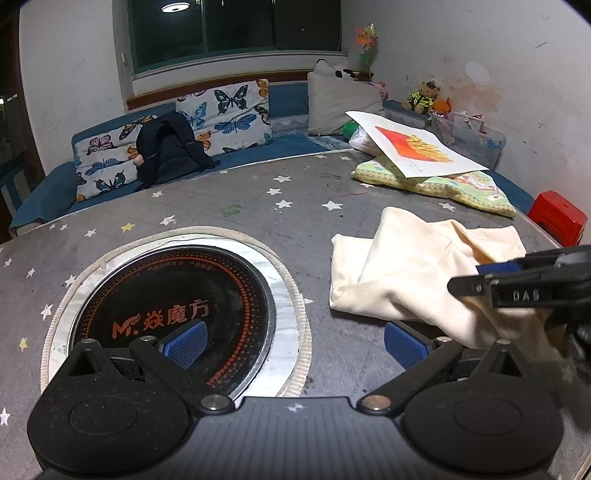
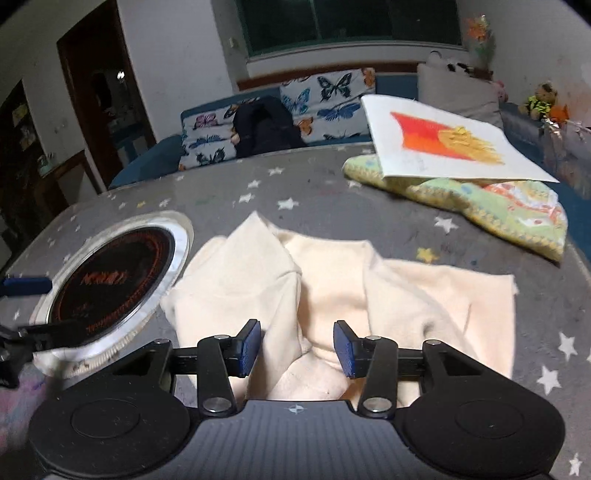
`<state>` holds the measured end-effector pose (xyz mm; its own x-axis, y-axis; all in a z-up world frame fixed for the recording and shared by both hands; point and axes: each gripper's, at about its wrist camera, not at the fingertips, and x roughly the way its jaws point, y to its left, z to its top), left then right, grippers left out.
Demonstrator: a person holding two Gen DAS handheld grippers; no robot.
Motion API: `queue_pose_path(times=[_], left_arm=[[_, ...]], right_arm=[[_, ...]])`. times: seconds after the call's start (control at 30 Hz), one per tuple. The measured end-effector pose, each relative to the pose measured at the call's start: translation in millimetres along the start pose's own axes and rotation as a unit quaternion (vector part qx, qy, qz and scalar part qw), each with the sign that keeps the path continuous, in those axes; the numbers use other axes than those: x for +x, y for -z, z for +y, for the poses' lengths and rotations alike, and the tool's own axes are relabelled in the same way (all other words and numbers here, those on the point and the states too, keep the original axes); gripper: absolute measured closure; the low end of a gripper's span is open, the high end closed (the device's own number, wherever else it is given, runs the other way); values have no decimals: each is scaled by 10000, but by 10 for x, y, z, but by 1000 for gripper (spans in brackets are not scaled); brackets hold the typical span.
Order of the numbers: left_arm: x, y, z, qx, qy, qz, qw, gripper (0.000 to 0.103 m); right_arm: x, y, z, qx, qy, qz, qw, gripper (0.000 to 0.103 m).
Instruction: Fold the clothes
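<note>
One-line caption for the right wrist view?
Open right gripper poised over a crumpled cream garment on the star-patterned table.

White scuffed walls (image 1: pixel 461 44), a dark window (image 1: pixel 236 26), and a blue sofa (image 1: pixel 291 98) with butterfly cushions (image 1: pixel 225 114)

Both grippers, left gripper (image 1: pixel 293 341) and right gripper (image 2: pixel 297 349), are black with ribbed blue pads and silver rivets.
</note>
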<state>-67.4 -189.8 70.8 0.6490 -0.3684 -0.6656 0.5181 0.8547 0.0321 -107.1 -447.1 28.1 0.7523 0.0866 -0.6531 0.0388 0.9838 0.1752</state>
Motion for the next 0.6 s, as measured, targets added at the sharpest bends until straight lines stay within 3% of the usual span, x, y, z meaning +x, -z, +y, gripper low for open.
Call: queue_pose_path(times=[0.17, 0.23, 0.3, 0.43, 0.6], left_arm=[[22, -34, -64, -29, 126, 25, 9999, 0], [23, -58, -123, -19, 230, 15, 9997, 0], [23, -79, -202, 44, 315, -9, 9995, 0], [61, -147, -413, 173, 460, -28, 9988, 0], [114, -292, -684, 277, 698, -75, 9971, 0]], right_arm=[[-88, 94, 107, -201, -190, -8, 9996, 72], [-174, 152, 172, -323, -225, -21, 9992, 68], [-296, 226, 228, -434, -177, -107, 9988, 56], [-592, 359, 237, -472, -40, -366, 9982, 55], [-875, 361, 89, -441, 530, -759, 9947, 55]])
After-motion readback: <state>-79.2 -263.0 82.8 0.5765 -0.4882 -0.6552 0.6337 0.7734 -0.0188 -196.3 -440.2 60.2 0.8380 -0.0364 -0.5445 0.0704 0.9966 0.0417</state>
